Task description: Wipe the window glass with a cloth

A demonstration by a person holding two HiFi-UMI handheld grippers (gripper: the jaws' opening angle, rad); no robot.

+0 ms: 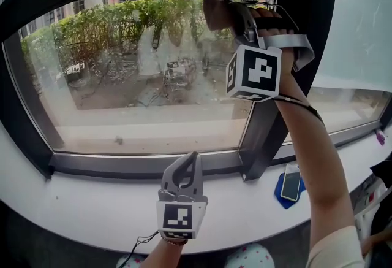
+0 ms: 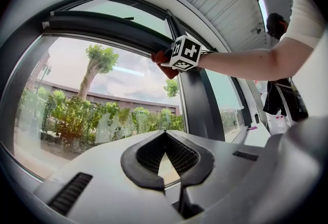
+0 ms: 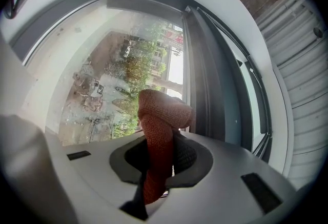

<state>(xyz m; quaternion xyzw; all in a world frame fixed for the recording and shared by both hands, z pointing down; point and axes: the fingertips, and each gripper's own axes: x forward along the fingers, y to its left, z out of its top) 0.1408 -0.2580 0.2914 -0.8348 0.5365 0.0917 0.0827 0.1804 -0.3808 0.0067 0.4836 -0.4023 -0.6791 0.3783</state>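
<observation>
Cloth (image 3: pixel 157 124) gripped in right claw (image 3: pixel 161 150) by window glass (image 1: pixel 138 86); left claw (image 2: pixel 165 135) closed, empty.

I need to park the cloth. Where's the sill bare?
Bare: the sill left of the left gripper, below the big pane. Crowded: right of the mullion, with the phone and the arm.

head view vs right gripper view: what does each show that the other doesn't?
Head view only: the left gripper low over the sill, and a phone lying on a blue pad on that sill. Right gripper view only: the right gripper seen close up along its jaws, which are clamped on the cloth. Both: the reddish cloth raised near the top of the window glass, next to the dark mullion.
</observation>
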